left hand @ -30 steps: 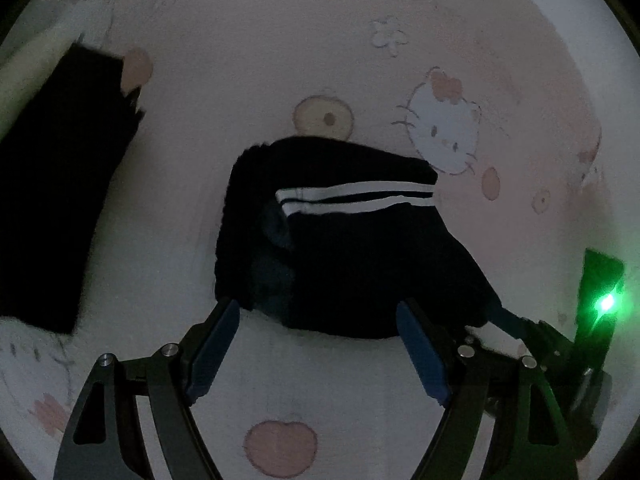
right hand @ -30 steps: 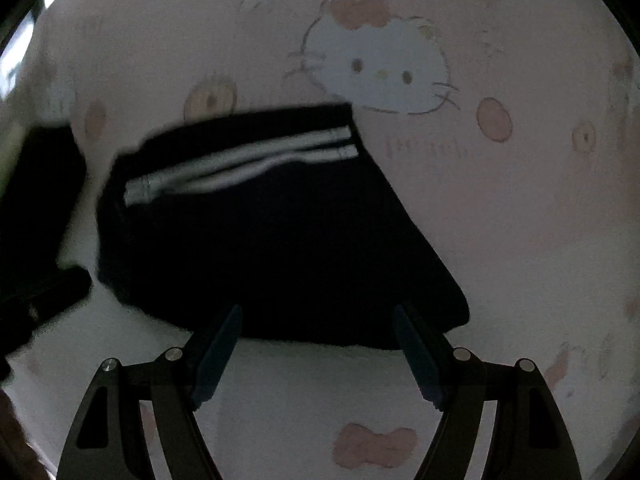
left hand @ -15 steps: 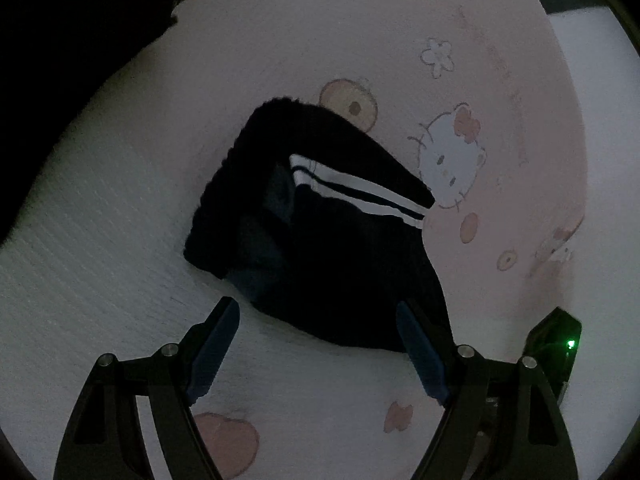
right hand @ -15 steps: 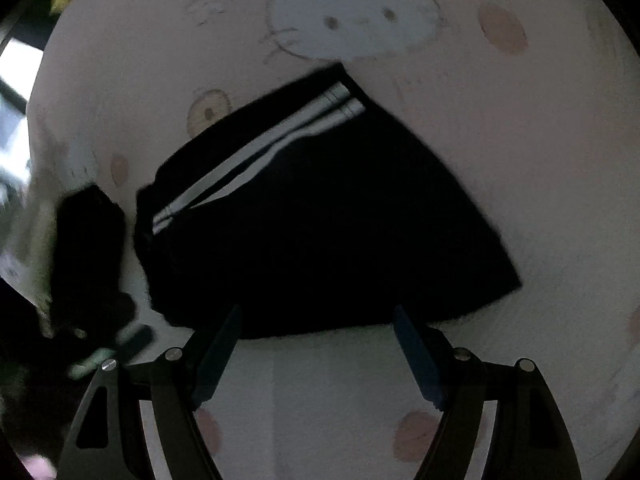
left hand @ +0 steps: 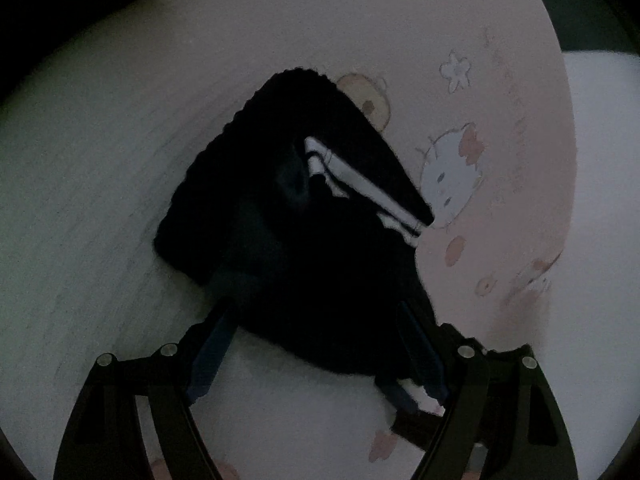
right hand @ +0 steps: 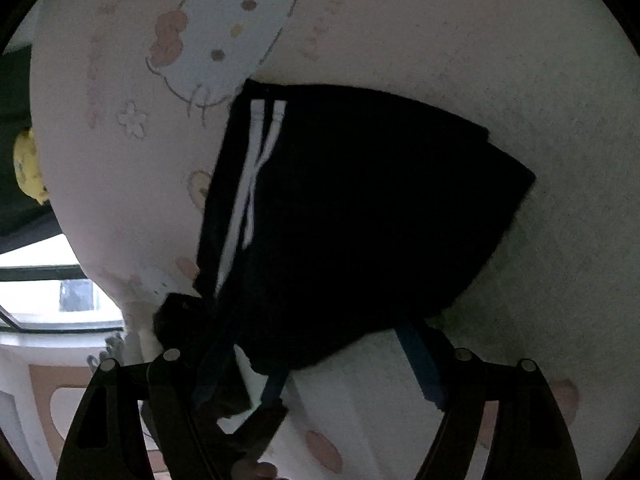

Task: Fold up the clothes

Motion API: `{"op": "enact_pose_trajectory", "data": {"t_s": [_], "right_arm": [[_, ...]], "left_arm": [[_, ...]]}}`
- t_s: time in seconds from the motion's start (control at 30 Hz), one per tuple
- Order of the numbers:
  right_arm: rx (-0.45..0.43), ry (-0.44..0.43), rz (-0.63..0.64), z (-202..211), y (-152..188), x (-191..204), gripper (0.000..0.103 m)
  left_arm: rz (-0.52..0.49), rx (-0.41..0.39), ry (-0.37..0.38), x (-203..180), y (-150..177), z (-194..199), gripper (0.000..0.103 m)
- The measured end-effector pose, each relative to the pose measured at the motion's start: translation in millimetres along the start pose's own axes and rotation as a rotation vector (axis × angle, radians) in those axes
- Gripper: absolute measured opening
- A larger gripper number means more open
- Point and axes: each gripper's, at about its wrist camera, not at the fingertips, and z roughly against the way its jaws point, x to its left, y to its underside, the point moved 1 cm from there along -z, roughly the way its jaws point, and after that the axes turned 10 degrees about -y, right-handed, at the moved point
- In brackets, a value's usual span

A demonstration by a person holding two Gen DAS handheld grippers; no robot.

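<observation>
Lying folded on the sheet, shorts flanked by both tongs, left and right, each spread wide, gripping nothing; stage unclear.

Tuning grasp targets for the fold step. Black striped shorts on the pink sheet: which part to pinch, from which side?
Pinch the shorts at the near hem corners, coming in low from the near side. That edge lies flat and thin between each gripper's open fingers, left gripper and right gripper; the far ribbed waistband looks bulkier.
</observation>
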Motion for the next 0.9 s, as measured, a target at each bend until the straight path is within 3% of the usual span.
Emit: {"op": "enact_pose_trajectory", "data": {"t_s": [0.1,0.2,0.33,0.5,0.7,0.8,0.9], "right_arm": [[-0.003,-0.012,0.012,-7.0,-2.5,2.3,0.079],[-0.017,-0.063,0.025,-17.9,-10.7,4.5,0.089],[-0.053,-0.099,0.048,-29.3,-12.2,6.2,0.09],[-0.094,-0.132,0.054,-37.2,-9.5,7.8,0.09],[-0.117,-0.155,0.085,-29.3,-11.2,6.6,0.101],[-0.127,-0.151,0.104,-27.9,-9.7,6.1,0.101],[-0.122,-0.114,0.108,-31.3,-10.7,8.2,0.095]], "left_arm": [[0.042,-0.009,0.042,2.6,-5.1,-1.7,0.085],[0.047,-0.018,0.044,0.2,-8.4,-3.9,0.087],[0.061,-0.044,0.047,-5.1,-11.4,-7.8,0.09],[0.073,-0.08,0.044,-12.2,-13.8,-12.4,0.103],[0.063,-0.119,0.001,-14.4,-10.2,-12.3,0.103],[0.082,-0.12,-0.011,-9.1,-10.3,-10.3,0.103],[0.101,-0.12,-0.023,-3.9,-10.4,-8.3,0.089]]}}
